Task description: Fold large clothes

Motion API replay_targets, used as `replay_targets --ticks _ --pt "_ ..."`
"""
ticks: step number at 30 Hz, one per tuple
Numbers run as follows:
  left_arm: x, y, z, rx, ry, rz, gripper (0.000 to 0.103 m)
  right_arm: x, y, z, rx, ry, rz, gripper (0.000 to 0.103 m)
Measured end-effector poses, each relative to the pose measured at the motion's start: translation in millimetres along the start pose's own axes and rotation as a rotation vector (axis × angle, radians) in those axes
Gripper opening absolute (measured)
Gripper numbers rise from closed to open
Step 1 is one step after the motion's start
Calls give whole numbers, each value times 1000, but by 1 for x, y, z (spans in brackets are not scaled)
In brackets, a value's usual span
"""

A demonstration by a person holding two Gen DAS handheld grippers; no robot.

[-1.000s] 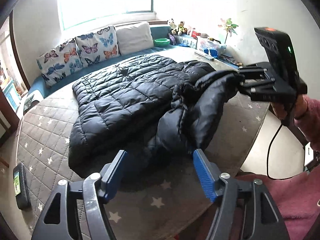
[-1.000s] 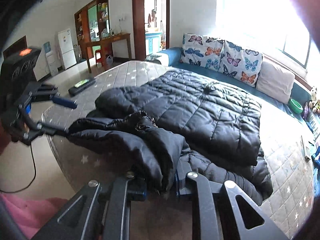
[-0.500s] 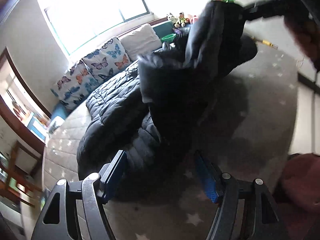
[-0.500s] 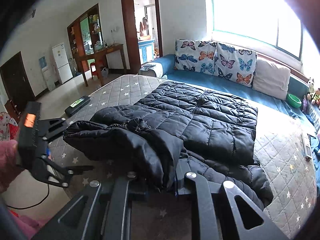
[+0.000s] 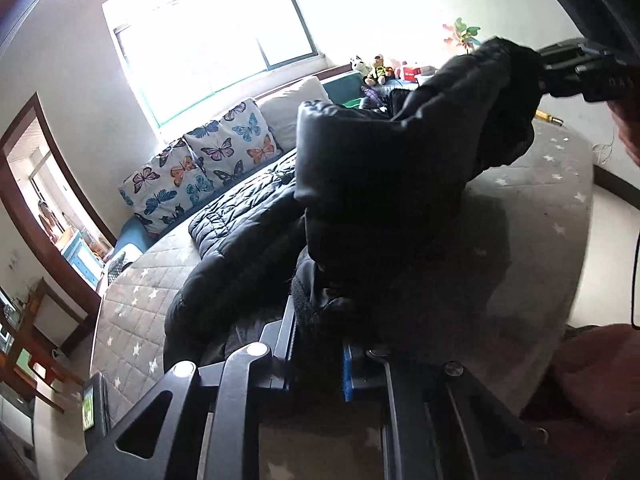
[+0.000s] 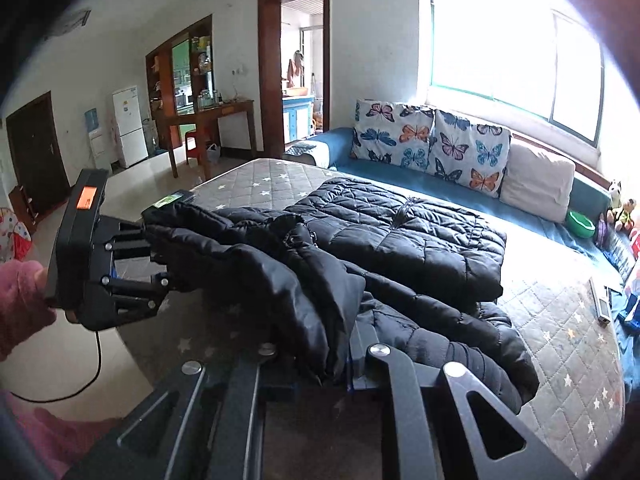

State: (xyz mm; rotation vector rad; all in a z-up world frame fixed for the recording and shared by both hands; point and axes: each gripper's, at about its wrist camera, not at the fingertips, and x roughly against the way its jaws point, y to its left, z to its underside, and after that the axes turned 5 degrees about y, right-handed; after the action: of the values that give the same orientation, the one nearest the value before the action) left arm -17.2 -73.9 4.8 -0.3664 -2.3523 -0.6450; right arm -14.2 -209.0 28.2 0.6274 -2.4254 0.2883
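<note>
Jacket (image 6: 400, 248) near mattress edge (image 6: 132, 344)

Left wrist view low and close behind its own fingers, tilted, facing the far window (image 5: 216, 36), right wrist view equally near, facing the doorway (image 6: 298, 64), both sharing the black jacket (image 6: 400, 240), butterfly cushions (image 5: 200, 168), starred mattress (image 6: 560, 344).

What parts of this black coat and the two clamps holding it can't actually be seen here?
- Left gripper pads, left wrist view: buried under bunched black jacket; its jaws are closing on the cloth.
- Right gripper pads, right wrist view: covered by a draped fold.
- Which part of the jacket each holds: lost in dark, crumpled folds.
- Jacket's near edge, left wrist view: shadowed, shapeless.
- Mattress beneath the jacket: covered.
</note>
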Motion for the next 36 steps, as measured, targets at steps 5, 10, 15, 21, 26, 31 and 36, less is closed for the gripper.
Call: replay_targets --ticks 5,10,15,21,26,31,36 --pt "47 -17 21 5 -32 1 17 28 17 13 21 -7 -32 16" --pt "98 -29 37 36 -71 5 17 64 42 20 86 -27 -56 16" --pt "105 -14 25 73 -101 -5 17 67 41 -2 104 -45 -66 15" --pt "85 27 -17 117 -101 -27 17 40 10 -48 70 -57 -70 15" --pt "41 78 -73 149 -79 -12 17 -3 -34 -104 25 -51 -46 15" --pt "-28 120 -129 161 -23 -31 17 -57 -72 -143 -30 -21 4 14" --pt "-114 155 -171 205 67 -34 17 -119 -112 -171 -96 30 58 14"
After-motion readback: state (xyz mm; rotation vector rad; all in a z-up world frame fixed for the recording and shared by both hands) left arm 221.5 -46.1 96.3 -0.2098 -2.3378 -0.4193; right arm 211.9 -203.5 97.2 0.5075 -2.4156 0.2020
